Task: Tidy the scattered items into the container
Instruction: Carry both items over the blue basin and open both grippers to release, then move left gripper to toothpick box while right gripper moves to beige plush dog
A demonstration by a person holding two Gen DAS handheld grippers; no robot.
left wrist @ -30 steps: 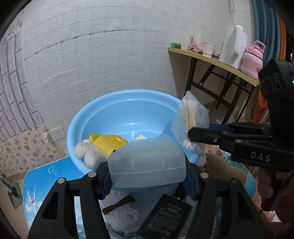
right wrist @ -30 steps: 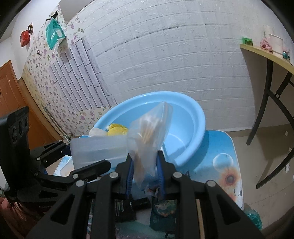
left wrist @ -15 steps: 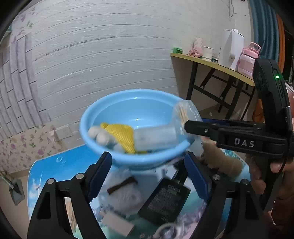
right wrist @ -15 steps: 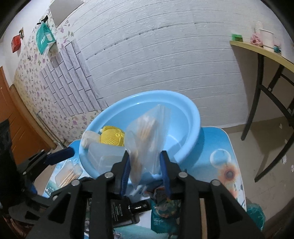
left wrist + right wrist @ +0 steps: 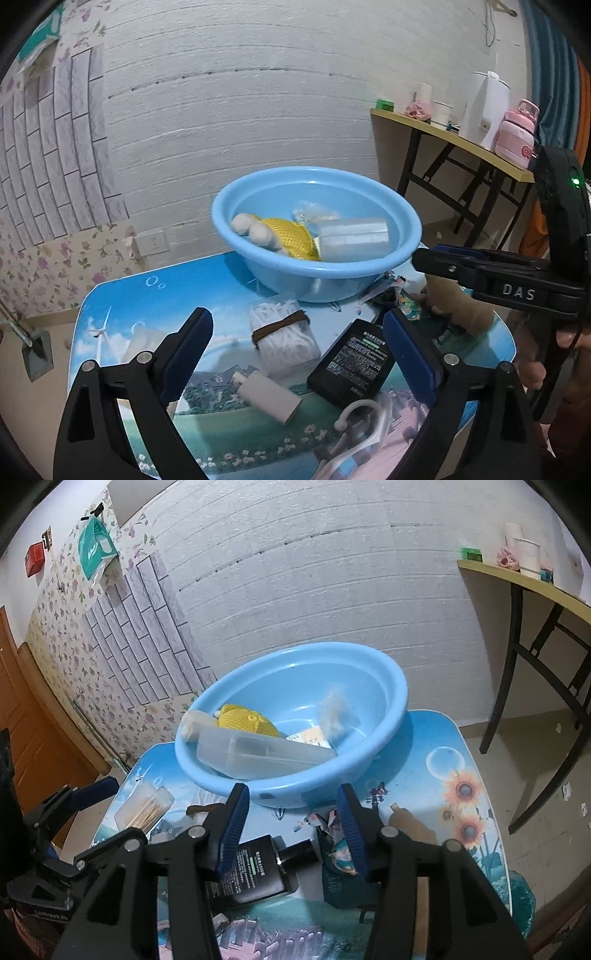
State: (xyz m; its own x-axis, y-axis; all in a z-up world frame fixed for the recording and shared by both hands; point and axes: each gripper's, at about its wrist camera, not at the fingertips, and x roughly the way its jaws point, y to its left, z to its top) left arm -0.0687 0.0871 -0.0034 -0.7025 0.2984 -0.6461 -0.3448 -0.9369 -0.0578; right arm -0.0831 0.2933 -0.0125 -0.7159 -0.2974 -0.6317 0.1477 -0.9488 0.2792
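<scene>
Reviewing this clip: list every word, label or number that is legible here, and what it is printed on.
"DAS": on the side of the right gripper.
Black bottle: white and green label text, too small to read.
Pink bottle on the side table: a red mark, cut off, unreadable.
Nothing else is legible.

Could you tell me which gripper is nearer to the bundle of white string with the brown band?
Left. The left gripper frames the string bundle between open jaws; the right gripper hangs off to its side.

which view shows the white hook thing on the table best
The left wrist view: the white hook lies in plain sight on the table, near the black box. In the right wrist view I cannot find it; the gripper's own fingers cover that near part.
</scene>
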